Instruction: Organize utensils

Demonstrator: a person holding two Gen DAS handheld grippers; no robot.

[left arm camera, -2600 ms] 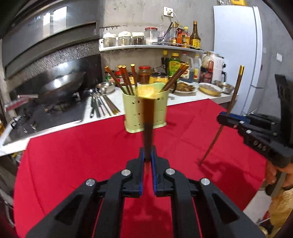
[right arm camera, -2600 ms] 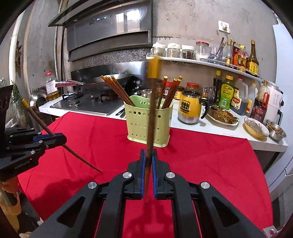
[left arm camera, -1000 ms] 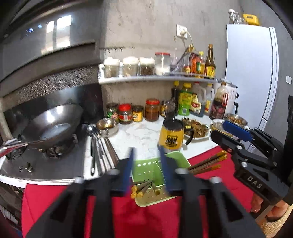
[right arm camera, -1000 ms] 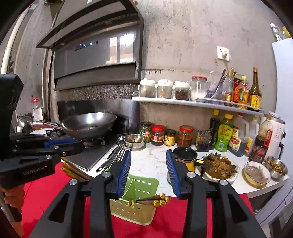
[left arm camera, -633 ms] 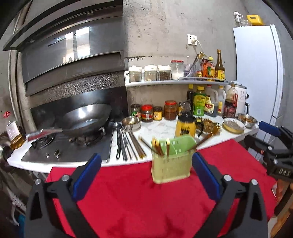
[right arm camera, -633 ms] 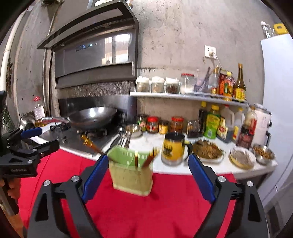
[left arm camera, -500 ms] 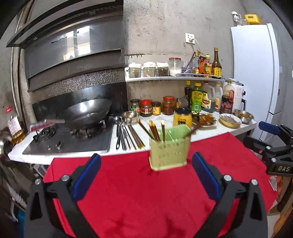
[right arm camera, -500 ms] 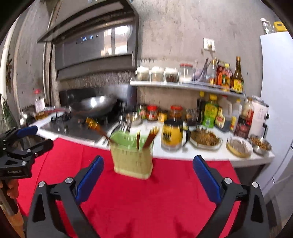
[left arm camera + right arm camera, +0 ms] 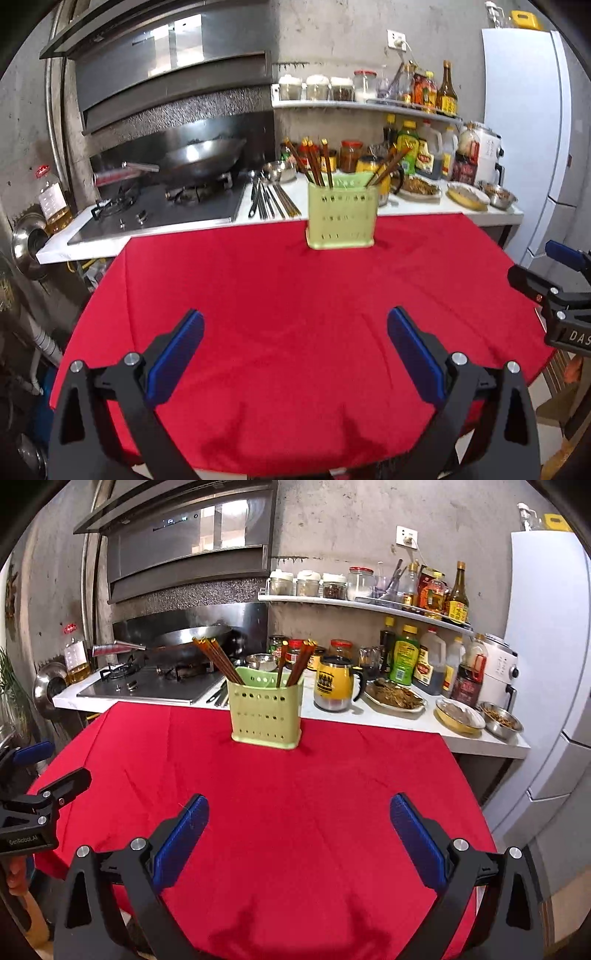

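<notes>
Green chopstick holder point(image 9: 341, 216) stands at tabletop point(image 9: 280, 310) far edge. Right view alone shows a finger point(image 9: 14, 878). Left claw point(image 9: 295, 349), right claw point(image 9: 298, 830): spread, empty, angled down.

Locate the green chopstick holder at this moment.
The green chopstick holder stands upright at the far edge of the red tablecloth, centre in both wrist views, just in front of the white counter and left of the yellow mug.

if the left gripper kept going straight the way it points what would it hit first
Probably the red tablecloth: the open, empty left gripper tilts down at bare cloth, short of the green chopstick holder. Depth is uncertain.
</notes>
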